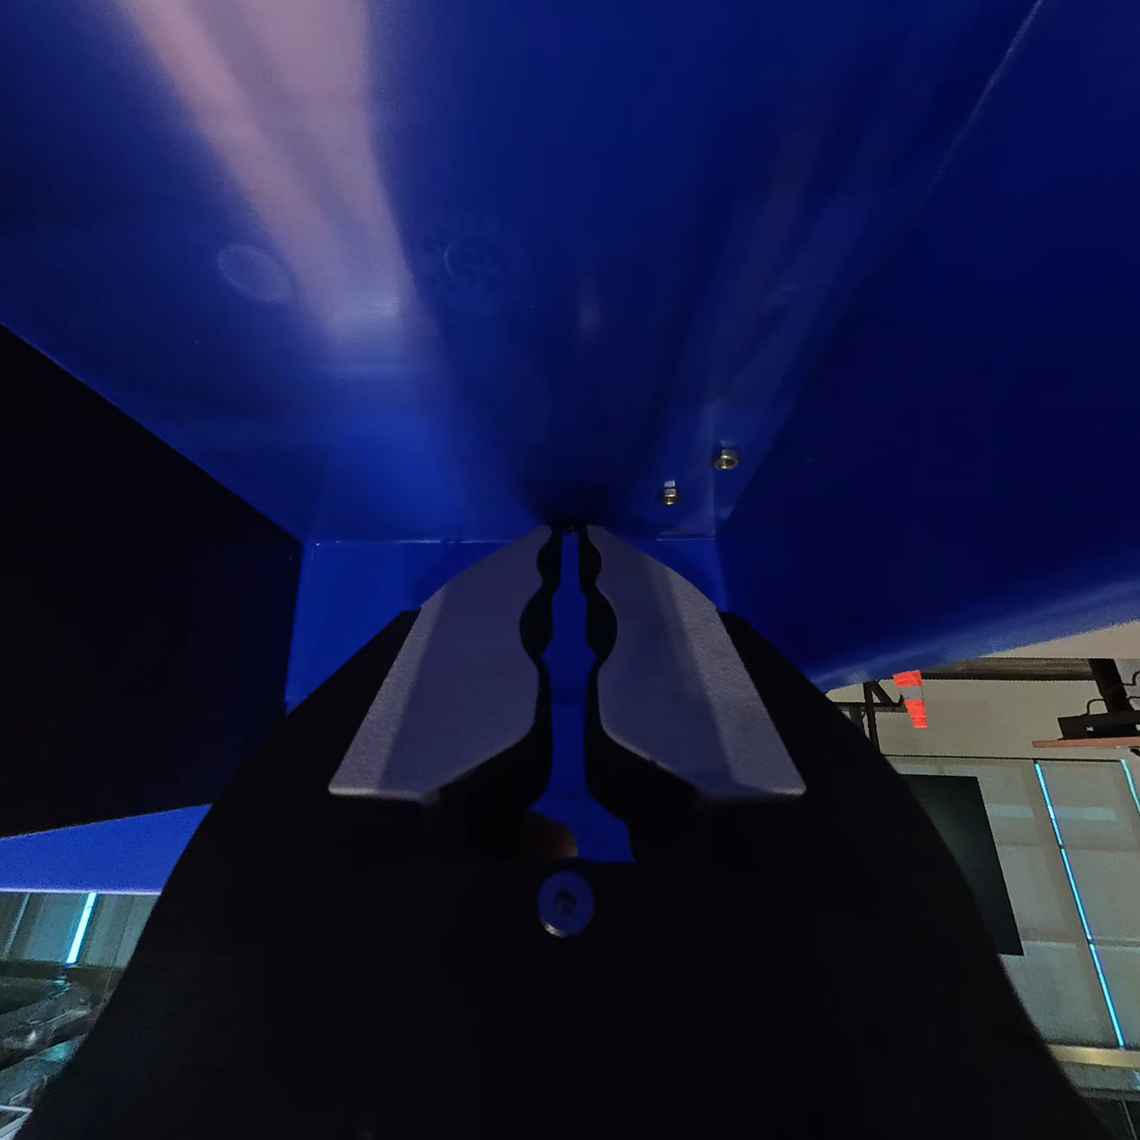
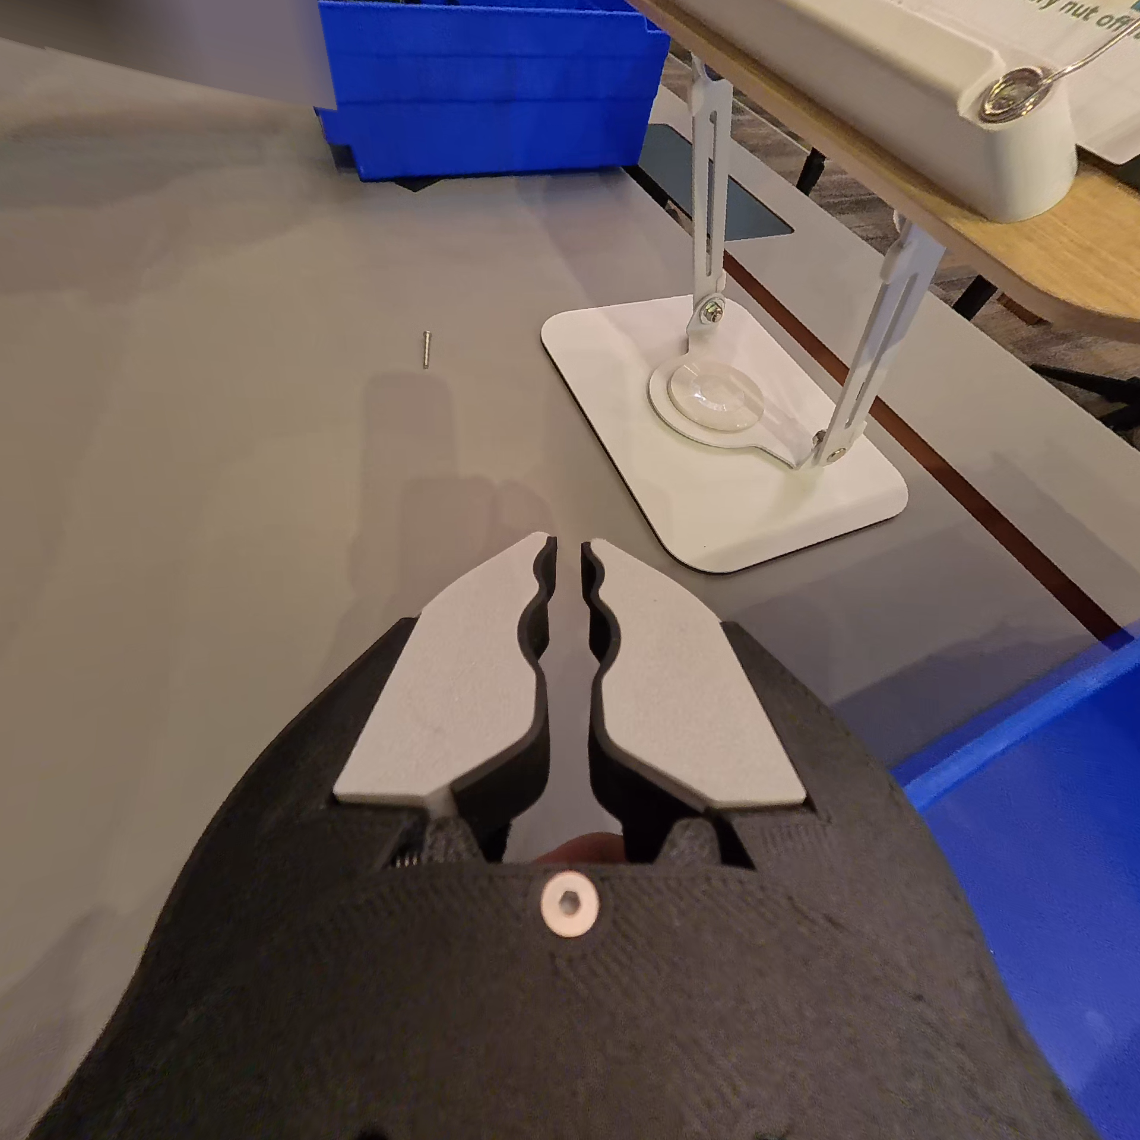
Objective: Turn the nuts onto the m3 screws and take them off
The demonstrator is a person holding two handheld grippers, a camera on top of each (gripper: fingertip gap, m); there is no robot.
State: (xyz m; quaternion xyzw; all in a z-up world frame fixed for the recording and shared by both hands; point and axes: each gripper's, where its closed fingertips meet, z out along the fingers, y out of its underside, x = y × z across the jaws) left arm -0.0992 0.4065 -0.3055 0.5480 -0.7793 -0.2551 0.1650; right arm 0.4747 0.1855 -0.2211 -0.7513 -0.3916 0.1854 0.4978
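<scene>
Deep inside a blue bin is where the left gripper sits, fingertips right down at the floor corner. The jaws are drawn almost together, only a thin slit between them, and something tiny and dark shows right at the tips. Whether it is pinched there or merely lying beside them, I cannot tell; it is too small and too shadowed. Just to the right of the tips, two small metallic nuts lie on the bin floor near the right wall, the second nut a little farther off than the first.

Over to the right gripper now: it hangs above the grey table with a narrow gap between its fingers and nothing in them. Ahead and slightly left, well apart from the tips, a single slim screw lies flat on the table, pointing roughly away from the camera. To the right stands a white stand base with two slotted white struts rising to a tilted wooden board overhead. At the far edge of the table sits another blue bin, and a blue bin wall crowds the near right corner.
</scene>
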